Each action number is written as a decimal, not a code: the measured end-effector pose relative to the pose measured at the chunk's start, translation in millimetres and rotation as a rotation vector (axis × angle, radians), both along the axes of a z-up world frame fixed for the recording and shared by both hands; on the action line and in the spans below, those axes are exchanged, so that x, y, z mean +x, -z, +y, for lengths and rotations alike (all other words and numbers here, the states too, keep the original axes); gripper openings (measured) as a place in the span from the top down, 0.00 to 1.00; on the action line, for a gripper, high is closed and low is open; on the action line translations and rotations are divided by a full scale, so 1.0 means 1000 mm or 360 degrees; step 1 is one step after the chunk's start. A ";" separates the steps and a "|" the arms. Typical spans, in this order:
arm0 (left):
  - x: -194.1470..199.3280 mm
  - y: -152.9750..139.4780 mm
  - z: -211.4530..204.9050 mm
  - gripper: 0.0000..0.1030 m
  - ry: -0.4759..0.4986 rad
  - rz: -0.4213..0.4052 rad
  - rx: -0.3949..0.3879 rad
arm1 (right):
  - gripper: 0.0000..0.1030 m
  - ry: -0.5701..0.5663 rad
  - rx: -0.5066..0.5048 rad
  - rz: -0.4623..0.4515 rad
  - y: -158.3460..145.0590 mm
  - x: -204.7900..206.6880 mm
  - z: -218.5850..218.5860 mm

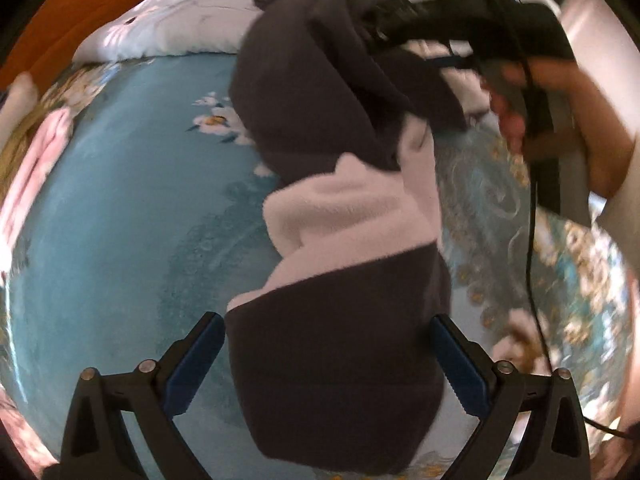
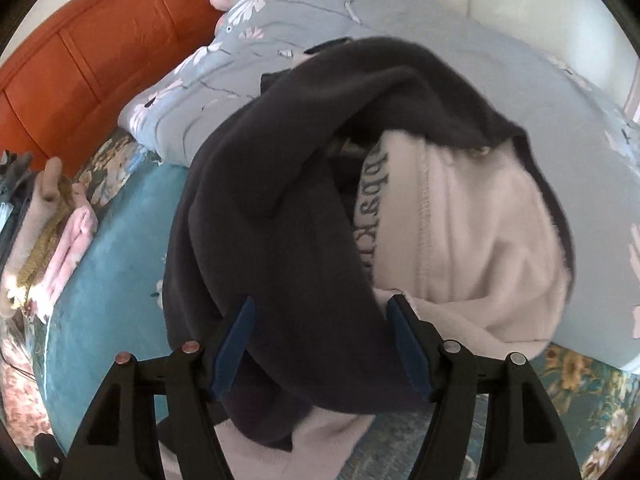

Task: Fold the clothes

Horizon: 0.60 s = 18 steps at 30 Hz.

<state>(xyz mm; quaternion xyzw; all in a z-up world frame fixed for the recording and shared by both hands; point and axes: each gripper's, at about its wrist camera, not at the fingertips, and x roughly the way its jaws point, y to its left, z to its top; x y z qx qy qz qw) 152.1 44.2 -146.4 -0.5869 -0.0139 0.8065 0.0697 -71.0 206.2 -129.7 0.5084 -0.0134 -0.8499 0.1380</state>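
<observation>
A dark grey fleece garment [image 1: 312, 92] with a pale pink lining [image 1: 352, 212] hangs bunched above the teal floral bedspread [image 1: 120, 220]. My left gripper [image 1: 328, 360] has its jaws wide apart with the garment's lower end lying between them. In the left wrist view the right gripper [image 1: 376, 24] holds the garment's upper end at the top. In the right wrist view my right gripper [image 2: 320, 344] has dark fabric [image 2: 280, 220] between its blue pads; the pink lining [image 2: 472, 240] with a lettered band shows to the right.
A light blue flowered duvet [image 2: 320, 20] is heaped at the back of the bed. An orange headboard [image 2: 80, 60] stands at back left. Folded pink and mustard clothes [image 2: 60, 240] lie at the left edge. A black cable [image 1: 532, 240] hangs at the right.
</observation>
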 end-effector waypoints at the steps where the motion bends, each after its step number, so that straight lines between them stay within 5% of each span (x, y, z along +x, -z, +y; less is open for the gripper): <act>1: 0.000 0.003 0.000 0.04 -0.0012 -0.0014 -0.0035 | 0.42 0.0021 -0.0003 -0.0004 0.002 0.001 0.002; 3: -0.001 0.009 -0.005 0.22 -0.0061 -0.0064 -0.0054 | 0.88 0.0072 -0.0010 -0.0028 0.007 0.003 0.007; 7: -0.003 0.011 -0.019 0.65 -0.0106 -0.0111 0.0017 | 0.90 0.0187 -0.0252 -0.0091 0.003 0.014 0.033; 10: -0.001 0.004 -0.026 0.87 -0.0140 -0.0054 -0.0007 | 0.91 0.0203 -0.0382 -0.0037 -0.016 0.029 0.049; 18: 0.003 -0.056 -0.094 0.95 -0.0529 0.0279 -0.0108 | 0.91 0.0213 -0.0714 0.0240 -0.099 0.083 0.095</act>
